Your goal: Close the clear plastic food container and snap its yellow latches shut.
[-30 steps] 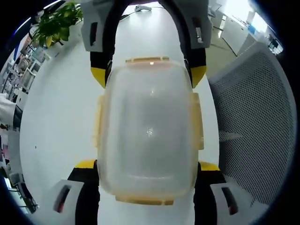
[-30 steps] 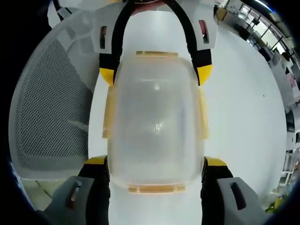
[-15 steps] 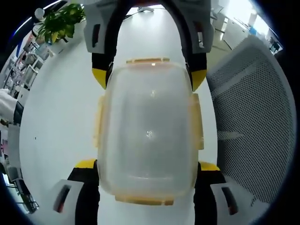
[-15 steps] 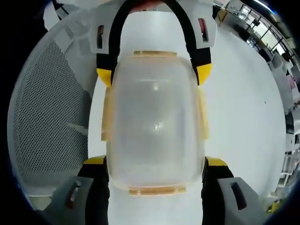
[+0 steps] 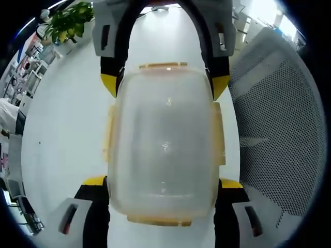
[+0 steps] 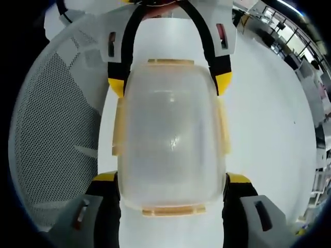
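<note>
Nothing moved w/ the container [image 5: 164,147]; cameras shifted slightly. Lid on, it sits mid-frame on the white desk [image 5: 62,129], clamped between left tongs [image 5: 164,186] at bottom and right tongs [image 6: 170,181] opposite. Yellow latches [image 5: 162,66] lie against its sides. Mesh chair [image 5: 279,129] at right.

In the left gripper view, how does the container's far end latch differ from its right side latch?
The far end latch spans the short end of the container, between the right gripper's yellow-tipped jaws. The right side latch runs along a long side, clear of any jaws, and looks longer. Both are translucent yellow.
</note>
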`<move>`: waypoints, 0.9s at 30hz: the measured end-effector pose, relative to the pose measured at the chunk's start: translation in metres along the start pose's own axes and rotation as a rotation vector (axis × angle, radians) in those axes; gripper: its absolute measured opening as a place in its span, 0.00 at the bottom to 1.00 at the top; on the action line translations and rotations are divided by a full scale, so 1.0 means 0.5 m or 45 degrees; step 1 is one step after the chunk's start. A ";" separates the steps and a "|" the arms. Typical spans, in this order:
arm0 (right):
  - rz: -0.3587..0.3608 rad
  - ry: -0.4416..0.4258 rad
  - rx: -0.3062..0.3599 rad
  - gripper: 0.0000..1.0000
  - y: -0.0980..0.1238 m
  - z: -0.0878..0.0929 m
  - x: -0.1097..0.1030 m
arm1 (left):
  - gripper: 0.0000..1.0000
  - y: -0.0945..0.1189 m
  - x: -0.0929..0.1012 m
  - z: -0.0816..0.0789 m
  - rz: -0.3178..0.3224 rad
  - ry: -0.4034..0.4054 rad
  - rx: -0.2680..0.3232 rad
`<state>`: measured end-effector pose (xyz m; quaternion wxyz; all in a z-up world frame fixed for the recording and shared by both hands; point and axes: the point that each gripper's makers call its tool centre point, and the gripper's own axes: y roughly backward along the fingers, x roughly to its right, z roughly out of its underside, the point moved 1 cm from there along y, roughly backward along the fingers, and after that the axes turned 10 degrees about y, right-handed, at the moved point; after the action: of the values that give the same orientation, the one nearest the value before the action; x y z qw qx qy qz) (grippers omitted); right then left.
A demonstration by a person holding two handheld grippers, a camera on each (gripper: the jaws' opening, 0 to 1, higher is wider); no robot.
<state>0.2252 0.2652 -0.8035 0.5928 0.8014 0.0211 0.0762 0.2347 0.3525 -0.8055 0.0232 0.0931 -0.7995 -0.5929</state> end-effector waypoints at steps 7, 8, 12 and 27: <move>0.005 0.010 0.014 0.79 -0.012 -0.038 0.008 | 0.81 0.009 -0.008 0.034 -0.009 0.013 -0.005; 0.005 0.010 0.014 0.79 -0.014 -0.044 0.009 | 0.82 0.011 -0.010 0.042 -0.010 0.013 -0.012; 0.011 0.000 0.018 0.79 -0.022 -0.065 0.015 | 0.82 0.017 -0.018 0.065 -0.011 0.010 -0.008; 0.028 -0.001 0.026 0.79 -0.025 -0.070 0.020 | 0.83 0.016 -0.021 0.067 -0.042 0.035 0.022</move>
<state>0.2309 0.3034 -0.8046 0.5838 0.8077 0.0127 0.0821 0.2388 0.3883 -0.8070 0.0237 0.1145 -0.8025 -0.5851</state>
